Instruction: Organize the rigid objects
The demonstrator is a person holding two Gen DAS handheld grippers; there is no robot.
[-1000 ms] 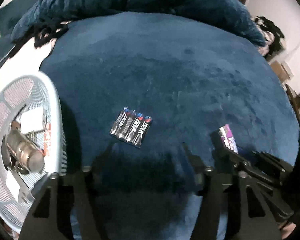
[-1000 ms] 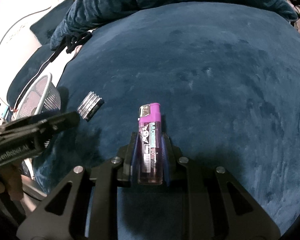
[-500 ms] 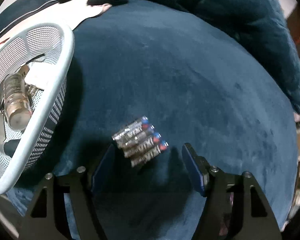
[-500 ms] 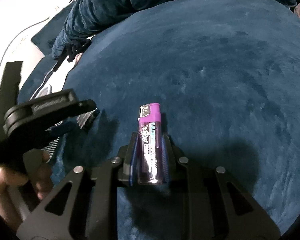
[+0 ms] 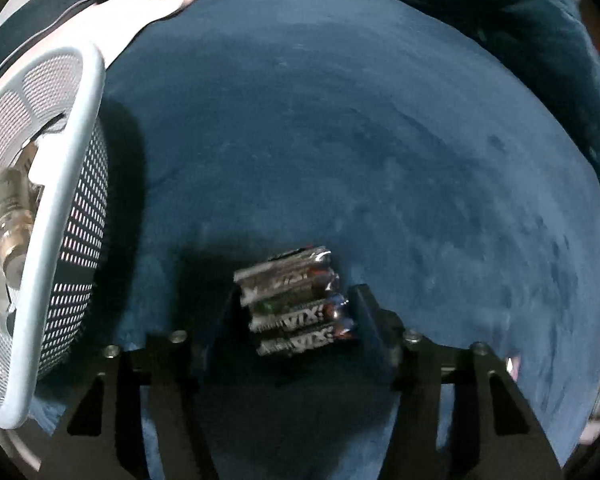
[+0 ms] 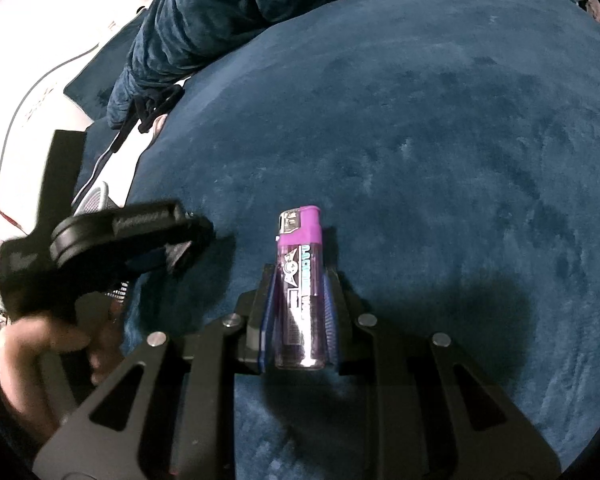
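A shrink-wrapped pack of batteries (image 5: 296, 300) lies on the dark blue velvet surface (image 5: 340, 140), between the fingers of my left gripper (image 5: 294, 316). The jaws stand open around the pack, one on each side, with gaps to both. My right gripper (image 6: 300, 292) is shut on a purple lighter (image 6: 300, 280) and holds it just above the blue surface. The left gripper also shows in the right wrist view (image 6: 132, 232), low over the surface to the left, hiding the batteries there.
A pale blue mesh basket (image 5: 80, 208) stands at the left edge of the surface, holding a glass jar (image 5: 8, 208) and white items. A crumpled blue blanket (image 6: 220, 12) lies along the far side. A white sheet (image 6: 40, 60) lies beyond.
My left gripper has moved forward and down onto the battery pack, which now sits between its open fingers. The right gripper still holds the lighter in place.
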